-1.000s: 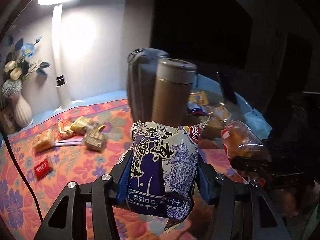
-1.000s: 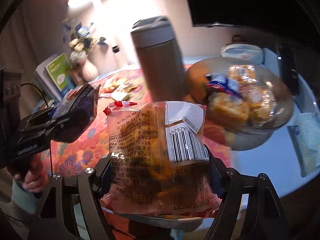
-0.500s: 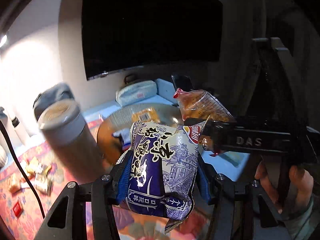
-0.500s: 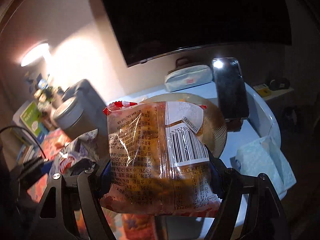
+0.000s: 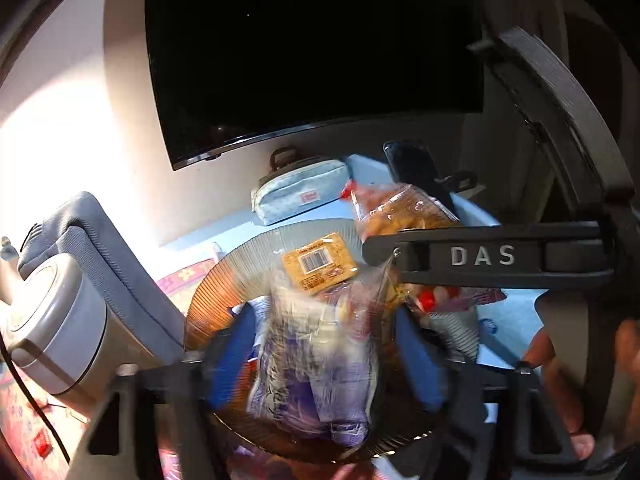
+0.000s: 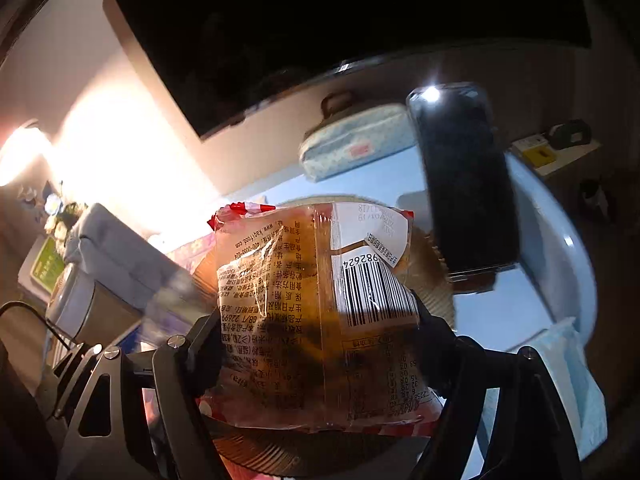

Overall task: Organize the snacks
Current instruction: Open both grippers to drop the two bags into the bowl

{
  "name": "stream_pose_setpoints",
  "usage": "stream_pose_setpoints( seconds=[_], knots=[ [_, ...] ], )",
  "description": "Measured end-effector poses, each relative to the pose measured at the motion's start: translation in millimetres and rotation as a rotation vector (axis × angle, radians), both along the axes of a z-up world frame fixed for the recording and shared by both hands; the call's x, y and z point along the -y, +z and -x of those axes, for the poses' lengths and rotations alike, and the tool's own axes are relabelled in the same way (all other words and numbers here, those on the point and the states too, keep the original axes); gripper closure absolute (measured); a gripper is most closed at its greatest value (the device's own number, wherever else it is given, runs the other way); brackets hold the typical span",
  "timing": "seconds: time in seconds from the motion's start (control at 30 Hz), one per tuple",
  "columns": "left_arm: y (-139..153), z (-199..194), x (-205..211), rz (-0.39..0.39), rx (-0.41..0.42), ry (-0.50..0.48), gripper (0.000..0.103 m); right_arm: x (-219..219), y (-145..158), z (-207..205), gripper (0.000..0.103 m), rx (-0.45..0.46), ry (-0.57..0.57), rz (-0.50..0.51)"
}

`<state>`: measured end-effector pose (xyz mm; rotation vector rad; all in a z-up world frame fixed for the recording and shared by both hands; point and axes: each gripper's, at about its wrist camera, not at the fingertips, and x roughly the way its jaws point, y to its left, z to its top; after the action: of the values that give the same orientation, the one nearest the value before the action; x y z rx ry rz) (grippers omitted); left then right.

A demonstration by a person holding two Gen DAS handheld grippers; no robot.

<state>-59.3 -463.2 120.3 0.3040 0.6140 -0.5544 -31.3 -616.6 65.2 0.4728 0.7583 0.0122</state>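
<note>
My left gripper [image 5: 320, 356] stands wide open over a ribbed glass plate [image 5: 248, 260]. A purple and white snack bag [image 5: 316, 372] lies blurred between its blue pads, on the plate. A small orange pack with a barcode [image 5: 318, 262] also lies on the plate. My right gripper [image 6: 320, 336] is shut on a clear bag of golden pastry [image 6: 316, 312] with red edges and holds it above the same plate [image 6: 430, 268]. It also shows in the left wrist view [image 5: 400, 210], held over the plate's right side.
A grey thermos [image 5: 52, 320] and a grey pouch [image 5: 100, 248] stand left of the plate. A pale blue pencil case [image 5: 300, 190] lies behind it, under a dark screen [image 5: 312, 48]. A black phone [image 6: 464, 180] stands at the right, with a blue tissue pack [image 6: 568, 380] near the table edge.
Both grippers have swung from the floral cloth to above the plate. My left gripper has opened and let the purple bag drop. The right gripper still holds its bag.
</note>
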Motion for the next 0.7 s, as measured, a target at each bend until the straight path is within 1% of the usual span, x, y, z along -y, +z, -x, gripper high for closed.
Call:
stream_pose_setpoints(
  seconds=[0.03,0.1,0.2,0.33,0.4,0.5,0.57,0.63,0.7],
  knots=[
    [-2,1,0,-0.006,0.007,-0.001,0.026,-1,-2,-1,0.021,-0.009,-0.009,0.025],
    [-4,1,-1,-0.007,0.000,-0.013,0.026,-1,-4,0,0.021,-0.011,-0.015,0.038],
    [-2,4,-7,0.008,0.001,-0.021,0.025,3,-5,7,0.021,-0.002,-0.020,-0.005],
    [2,6,-15,0.037,0.004,-0.037,0.021,5,3,6,0.020,0.005,-0.022,-0.004],
    [6,9,-19,0.052,0.006,-0.047,0.021,4,8,-1,0.020,0.002,-0.027,0.015],
    [11,12,-24,0.069,0.011,-0.060,0.021,-3,18,-3,0.020,0.029,-0.045,0.071],
    [16,14,-29,0.081,0.017,-0.066,0.021,-7,24,-6,0.019,0.044,-0.010,0.069],
    [21,18,-35,0.097,0.017,-0.070,0.021,-10,25,-15,0.019,0.028,0.029,0.050],
    [26,22,-42,0.112,0.022,-0.072,0.021,-12,26,-20,0.019,0.009,0.031,0.051]
  ],
)
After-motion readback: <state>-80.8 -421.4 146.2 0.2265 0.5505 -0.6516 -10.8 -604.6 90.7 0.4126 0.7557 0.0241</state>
